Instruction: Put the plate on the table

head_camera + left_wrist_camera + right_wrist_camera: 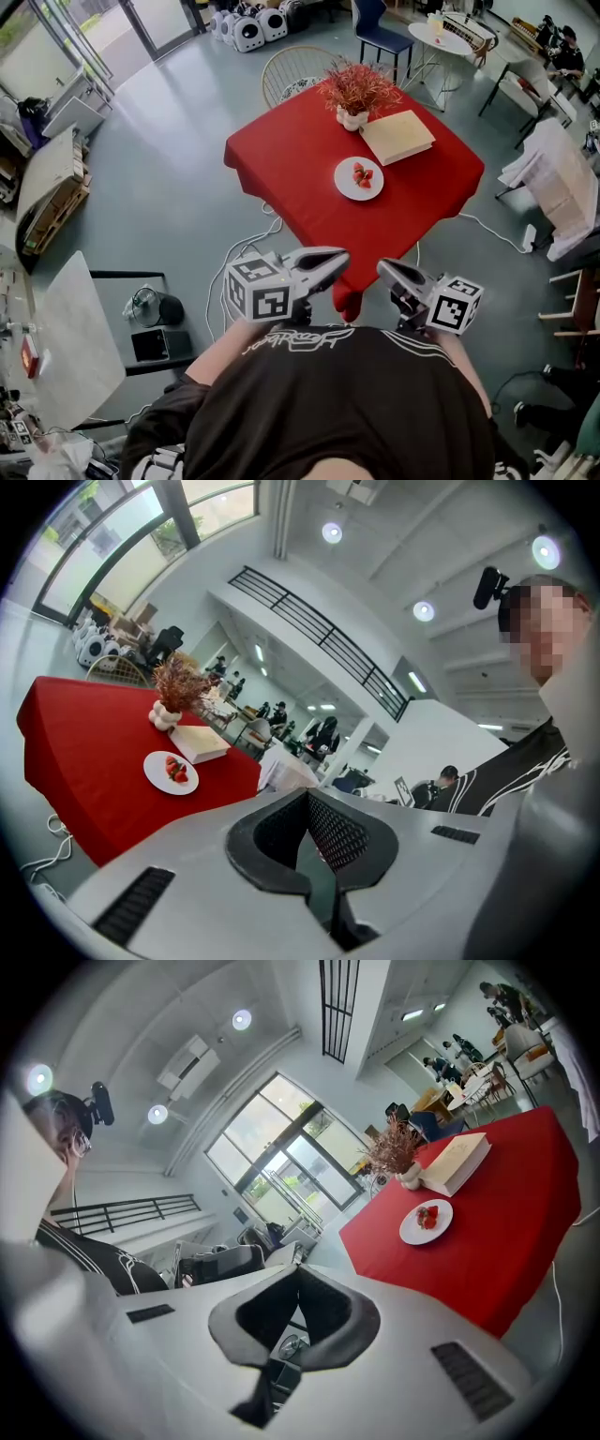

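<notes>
A white plate (359,178) with strawberries on it rests on the red-clothed table (291,159), in front of a cream book (397,137) and a white vase of dried red sprigs (354,97). Both grippers hang close to my chest, short of the table's near corner. My left gripper (339,255) is shut and holds nothing. My right gripper (384,268) is also shut and empty. The left gripper view shows the plate (171,772) far off beyond the shut jaws. In the right gripper view the plate (427,1222) lies well beyond the shut jaws.
A wire chair (295,70) stands behind the red table. White cables (246,251) trail on the floor by its near left side. A cloth-draped chair (562,192) is at the right, a round white table (450,39) at the back, benches and clutter (47,187) at the left.
</notes>
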